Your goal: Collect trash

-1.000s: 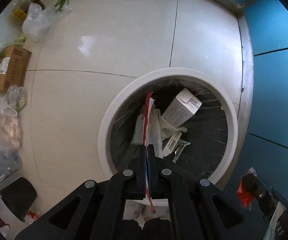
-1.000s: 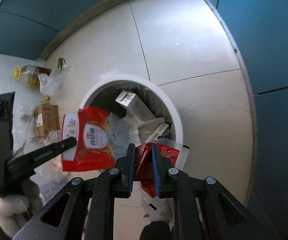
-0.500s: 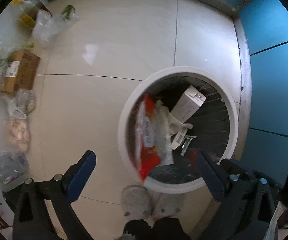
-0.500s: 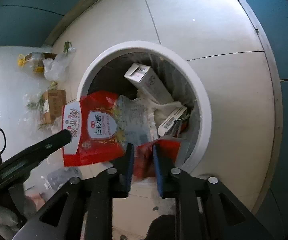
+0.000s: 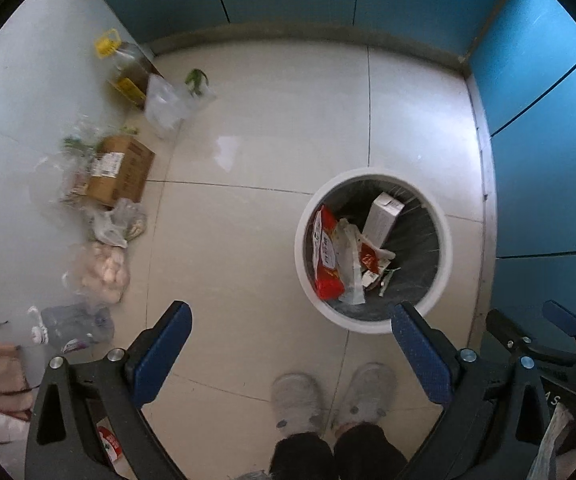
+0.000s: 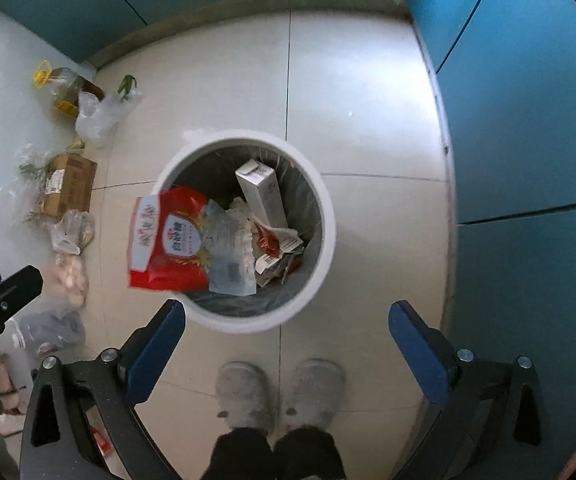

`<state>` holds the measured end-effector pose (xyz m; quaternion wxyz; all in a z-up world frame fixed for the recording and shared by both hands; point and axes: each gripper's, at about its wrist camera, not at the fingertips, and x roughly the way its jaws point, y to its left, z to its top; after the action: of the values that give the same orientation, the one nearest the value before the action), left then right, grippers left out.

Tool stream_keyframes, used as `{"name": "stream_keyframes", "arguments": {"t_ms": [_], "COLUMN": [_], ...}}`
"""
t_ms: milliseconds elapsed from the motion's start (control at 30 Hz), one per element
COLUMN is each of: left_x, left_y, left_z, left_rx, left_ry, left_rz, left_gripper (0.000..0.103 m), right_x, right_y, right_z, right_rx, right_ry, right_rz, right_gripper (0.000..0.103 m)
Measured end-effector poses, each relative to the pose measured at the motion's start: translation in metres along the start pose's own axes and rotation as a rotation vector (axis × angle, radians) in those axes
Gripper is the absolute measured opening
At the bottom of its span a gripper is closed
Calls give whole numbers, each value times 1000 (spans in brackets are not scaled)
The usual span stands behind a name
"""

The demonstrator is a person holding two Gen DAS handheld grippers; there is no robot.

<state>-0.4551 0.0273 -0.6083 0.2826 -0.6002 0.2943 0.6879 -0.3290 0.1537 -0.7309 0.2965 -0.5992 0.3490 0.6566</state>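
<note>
Both tongs, left [image 5: 290, 354] and right [image 6: 286, 346], gape wide and empty above the glossy tiled floor [image 5: 272, 128]. We see the round white bin [image 5: 444, 240], lined with dark crinkled plastic, holding a white carton [image 5: 382, 216], crumpled paper and the red sugar bag [image 6: 168, 240], whose corner overhangs the rim. Half a second ago our right tongs pinched red wrapping; now released. Bags along the wall blur together.

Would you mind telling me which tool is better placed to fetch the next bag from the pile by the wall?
Left, probably. Both tools are open and empty, but the left tool is nearer the bags; the right tool hangs over the bin.
</note>
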Motion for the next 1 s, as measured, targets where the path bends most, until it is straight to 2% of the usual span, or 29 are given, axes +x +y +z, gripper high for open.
{"name": "stream_keyframes", "arguments": {"t_ms": [200,467,733,900,1000], "left_x": [-91,-223,-348,-419,-448], "left_y": [7,27,53,68,75], "left_z": [-18,-54,-104,-137,-154], "left_rx": [-11,-8,36,84,101], "left_ry": [-56,-163,-278,-345,-367], "left_rz": [-8,-49,-122,-197,-230], "left_gripper": [102,102,102,102,102], "right_x": [-109,-275,-444,-528,-569], "right_y": [6,26,44,56,64], "right_z": [-24,-64,-136,-190,-221], "right_rx": [-47,-69,-35,-1,7], "right_ry": [-80,-202,-320,-372,-409], "right_rz": [-48,-47,-6,28,48], "right_gripper": [103,103,103,103,103]}}
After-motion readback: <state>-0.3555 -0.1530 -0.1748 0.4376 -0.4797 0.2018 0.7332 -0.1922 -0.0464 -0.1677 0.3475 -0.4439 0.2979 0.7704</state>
